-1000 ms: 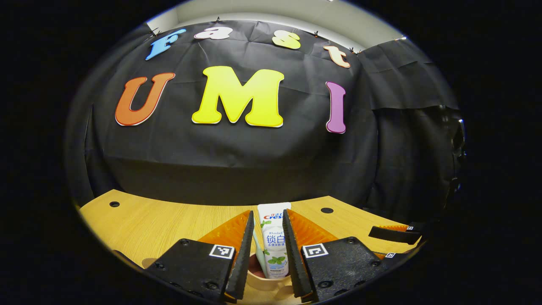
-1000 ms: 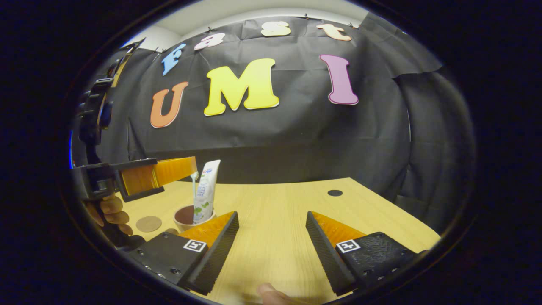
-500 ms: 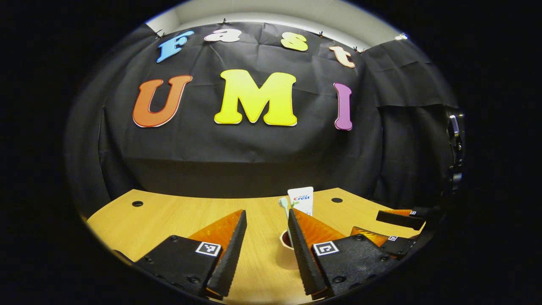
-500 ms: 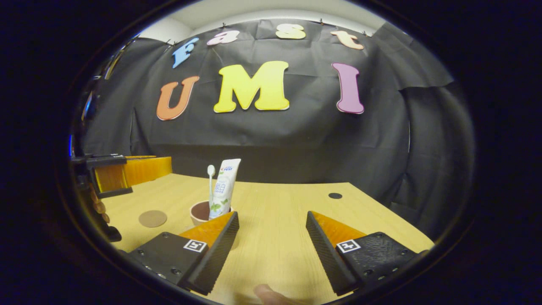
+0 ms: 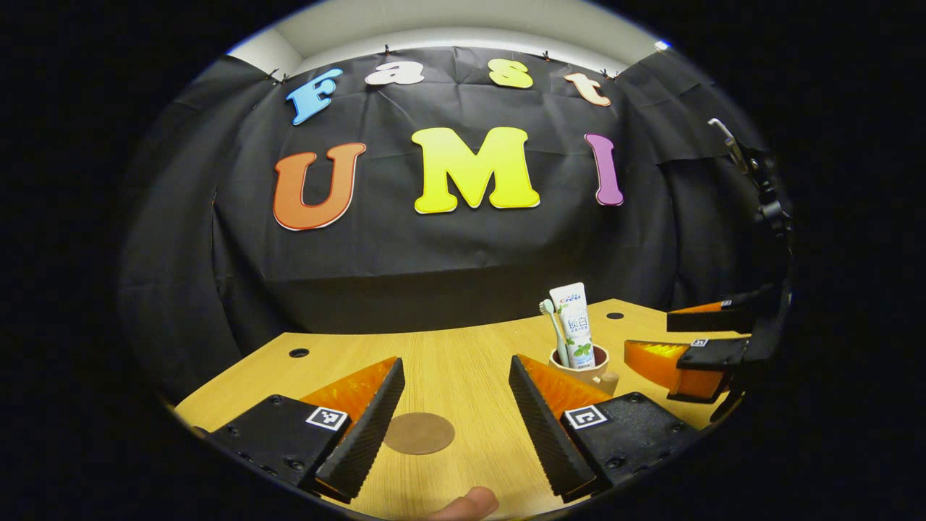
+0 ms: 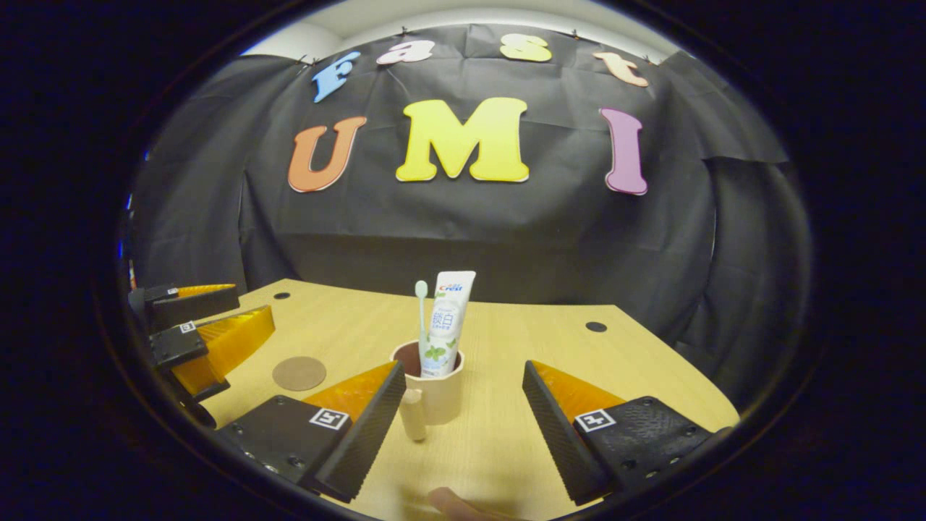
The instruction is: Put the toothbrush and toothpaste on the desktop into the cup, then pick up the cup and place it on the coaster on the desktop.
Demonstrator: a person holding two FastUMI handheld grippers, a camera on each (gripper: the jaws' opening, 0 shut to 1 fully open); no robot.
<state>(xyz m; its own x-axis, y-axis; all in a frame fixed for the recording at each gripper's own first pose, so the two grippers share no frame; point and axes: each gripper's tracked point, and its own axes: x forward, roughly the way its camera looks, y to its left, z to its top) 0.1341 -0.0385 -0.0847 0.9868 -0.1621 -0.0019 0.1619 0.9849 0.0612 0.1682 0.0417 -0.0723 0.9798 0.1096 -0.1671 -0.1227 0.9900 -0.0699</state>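
Observation:
A beige cup [image 6: 436, 394] with a handle stands on the wooden desk, holding a white toothpaste tube [image 6: 447, 322] and a pale green toothbrush [image 6: 422, 311], both upright. My right gripper [image 6: 463, 412] is open just in front of the cup, which sits a little left of the gap between its fingers. A round brown coaster [image 6: 299, 373] lies to the cup's left. In the left gripper view the coaster [image 5: 419, 433] lies between the open fingers of my left gripper [image 5: 452, 412], and the cup [image 5: 582, 365] stands off to the right with tube [image 5: 573, 322] and brush [image 5: 553, 329].
The wooden desk [image 6: 506, 347] has small dark holes near its back edge. The booth's black cloth wall stands close behind it. The left gripper shows at the left [image 6: 202, 333] of the right gripper view. A fingertip [image 5: 466, 503] shows at the bottom edge.
My left gripper let go of the toothpaste in the cup, opened and drew back to the left, over the coaster. The right gripper moved to face the cup.

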